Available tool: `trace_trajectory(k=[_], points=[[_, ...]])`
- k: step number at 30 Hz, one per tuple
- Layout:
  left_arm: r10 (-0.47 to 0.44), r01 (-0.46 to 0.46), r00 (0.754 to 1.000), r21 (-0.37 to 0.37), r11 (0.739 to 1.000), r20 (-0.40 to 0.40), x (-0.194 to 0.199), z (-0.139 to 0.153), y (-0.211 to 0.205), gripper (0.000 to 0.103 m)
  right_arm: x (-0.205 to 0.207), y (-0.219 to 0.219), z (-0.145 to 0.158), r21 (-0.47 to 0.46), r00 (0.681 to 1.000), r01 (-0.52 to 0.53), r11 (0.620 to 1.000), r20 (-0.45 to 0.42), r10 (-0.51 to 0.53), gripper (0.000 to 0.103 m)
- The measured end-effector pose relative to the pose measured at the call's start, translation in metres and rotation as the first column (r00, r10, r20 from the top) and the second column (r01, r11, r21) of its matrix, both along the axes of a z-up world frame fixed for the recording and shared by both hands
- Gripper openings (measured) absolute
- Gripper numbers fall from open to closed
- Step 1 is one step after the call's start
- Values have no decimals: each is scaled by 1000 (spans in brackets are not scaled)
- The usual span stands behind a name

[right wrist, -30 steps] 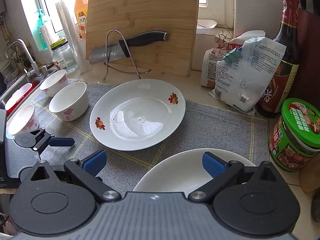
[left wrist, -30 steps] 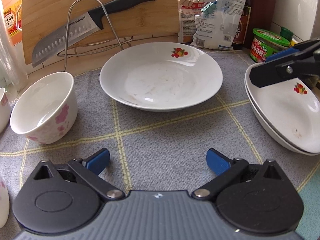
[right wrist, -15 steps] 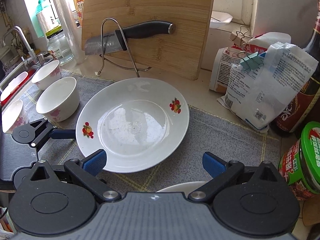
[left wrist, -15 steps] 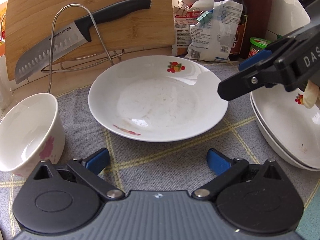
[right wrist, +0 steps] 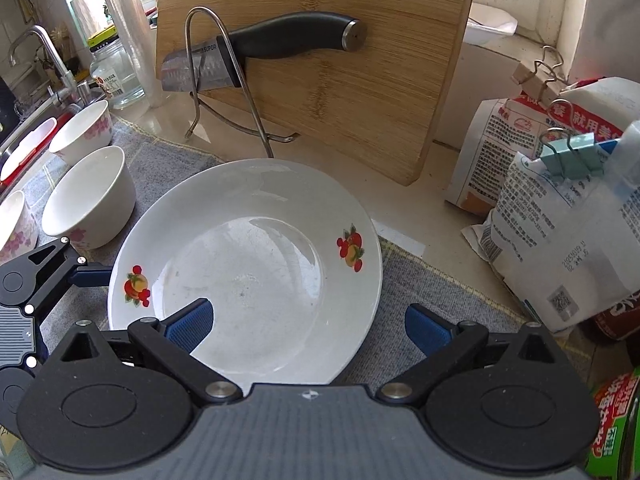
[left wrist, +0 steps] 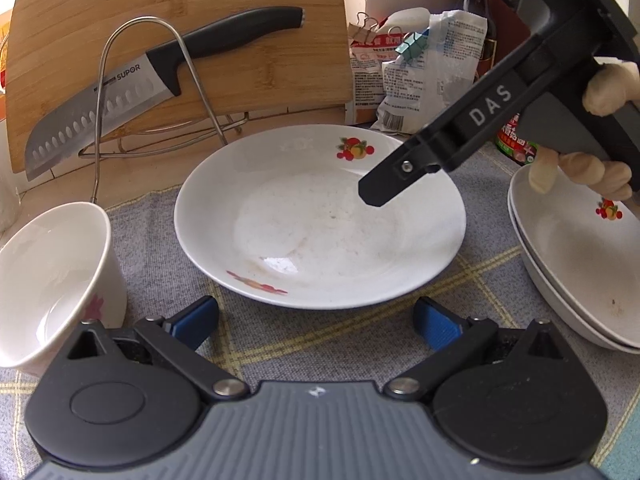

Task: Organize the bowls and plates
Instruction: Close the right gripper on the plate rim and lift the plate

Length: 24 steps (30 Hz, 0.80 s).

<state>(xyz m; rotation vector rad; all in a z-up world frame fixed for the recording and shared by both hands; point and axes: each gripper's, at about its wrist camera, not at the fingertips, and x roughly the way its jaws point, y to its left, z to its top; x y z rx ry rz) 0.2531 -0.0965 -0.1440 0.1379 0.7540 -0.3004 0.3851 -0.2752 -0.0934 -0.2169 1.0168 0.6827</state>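
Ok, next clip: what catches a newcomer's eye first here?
The white plate with fruit prints, mid-mat, with the open right gripper over its near rim. Behind it, a knife hangs in a wire rack against the cutting board. Bowls cluster on the left.

The stacked plates [left wrist: 580, 264] run off the left wrist view's right edge; the green-lidded jar [right wrist: 616, 420] is cut at the right wrist view's corner.

"SUPOR" on knife [left wrist: 120, 92], "DAS" on right tool [left wrist: 400, 184]
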Motion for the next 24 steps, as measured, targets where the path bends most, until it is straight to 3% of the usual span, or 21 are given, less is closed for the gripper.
trace_trajectory(k=[9,24], points=[[-14,14,1000,-1,1000,4,8,-1,-1,103,27,15,-15,7,998,-55,998,-37,55,100],[-16,16,1000,1,1000,10,12,-3,-2,102,50,31,-12,50,992,-108,993,-57,110,88]])
